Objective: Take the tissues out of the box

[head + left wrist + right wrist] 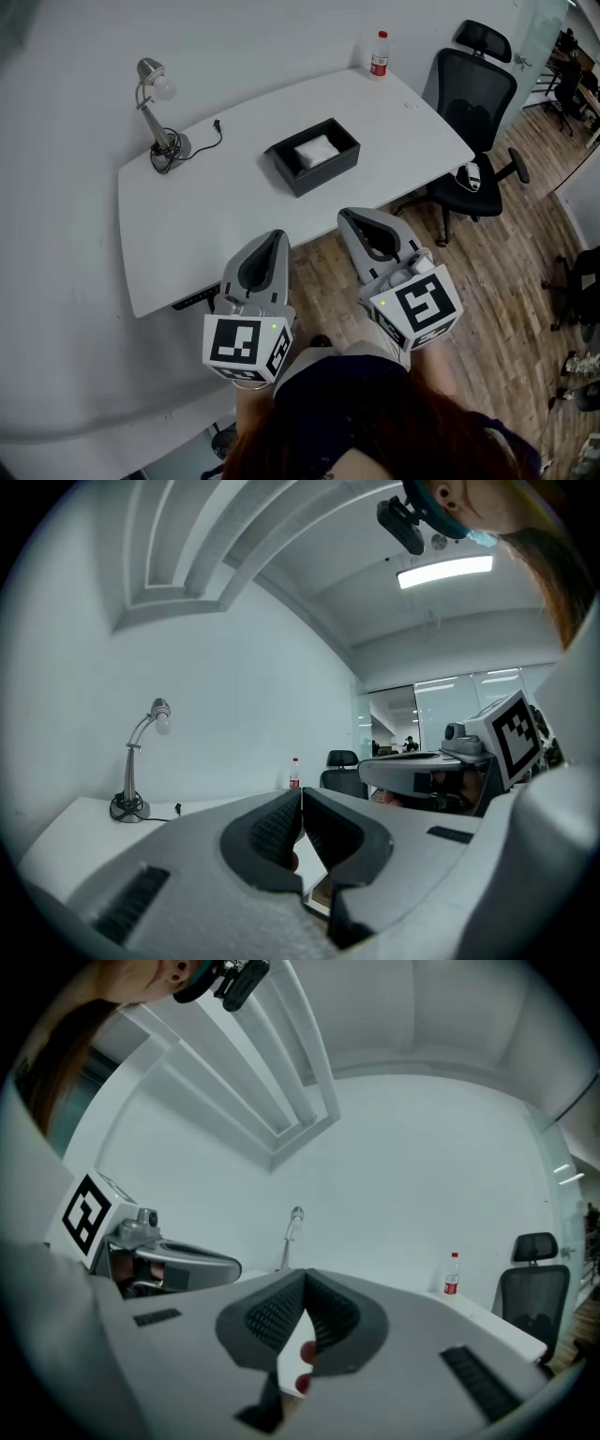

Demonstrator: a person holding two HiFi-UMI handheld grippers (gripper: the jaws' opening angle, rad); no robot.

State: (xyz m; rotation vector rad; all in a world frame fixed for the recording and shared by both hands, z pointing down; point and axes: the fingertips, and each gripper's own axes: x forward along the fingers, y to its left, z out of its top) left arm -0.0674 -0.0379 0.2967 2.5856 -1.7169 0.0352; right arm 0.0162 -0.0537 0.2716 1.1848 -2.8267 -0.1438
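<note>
A black open box (314, 155) with white tissues (316, 148) inside sits on the white table (187, 225), toward its right half. Both grippers hover over the wooden floor in front of the table's near edge, pointing level toward it. My left gripper (277, 234) is shut with nothing between its pads, and its jaw tips (301, 794) meet. My right gripper (346, 217) is shut and empty too, its tips (305, 1280) pressed together. In both gripper views the jaws hide the box.
A desk lamp (155, 112) with its cord stands at the table's left back. A red-labelled bottle (379, 53) stands at the far right corner. A black office chair (473, 112) sits right of the table. The wall runs behind the table.
</note>
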